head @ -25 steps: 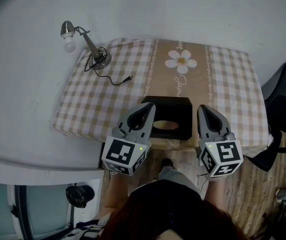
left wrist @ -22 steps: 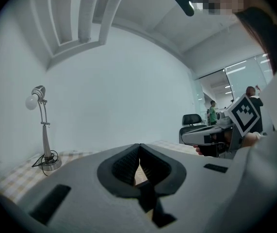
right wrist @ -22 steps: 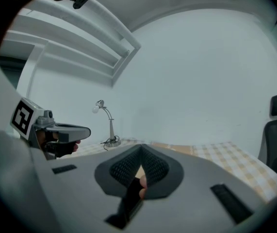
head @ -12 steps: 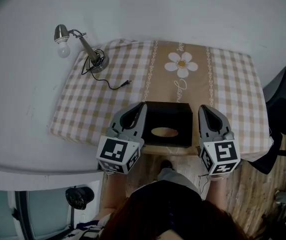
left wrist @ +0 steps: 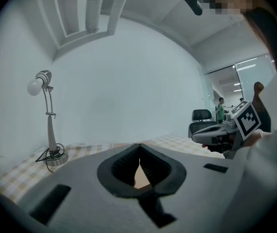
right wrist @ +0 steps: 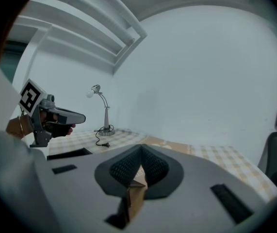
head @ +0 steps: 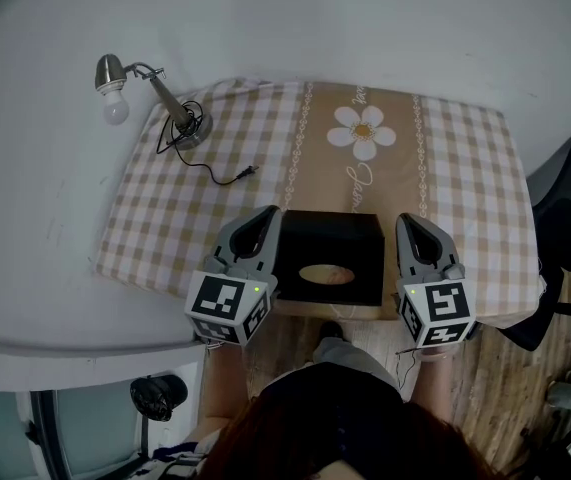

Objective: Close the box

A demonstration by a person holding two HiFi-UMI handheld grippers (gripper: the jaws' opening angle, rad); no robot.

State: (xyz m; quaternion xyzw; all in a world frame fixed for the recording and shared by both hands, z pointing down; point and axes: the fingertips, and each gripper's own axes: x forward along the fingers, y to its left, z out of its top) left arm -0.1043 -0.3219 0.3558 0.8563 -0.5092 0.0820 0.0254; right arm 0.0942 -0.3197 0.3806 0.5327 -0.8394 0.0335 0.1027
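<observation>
A head view looks steeply down on a desk covered with a beige checked cloth with a daisy printed on it. A black box sits at the lower centre of the frame, close to the desk's near edge. It has a pale oval opening in its top. A tan strip runs along its near side and may be an open flap, though this is unclear.

The left gripper hovers just beside the box's left wall and the right gripper just beside its right wall. In each gripper view the jaws meet at their tips and hold nothing. A tan surface shows through the gap below the tips.

A desk lamp stands at the upper left, well apart from the box.

The box looks like light card, likely to slide on the cloth and to dent if squeezed. One gripper should steady a wall while the other takes the flap by its free edge.
</observation>
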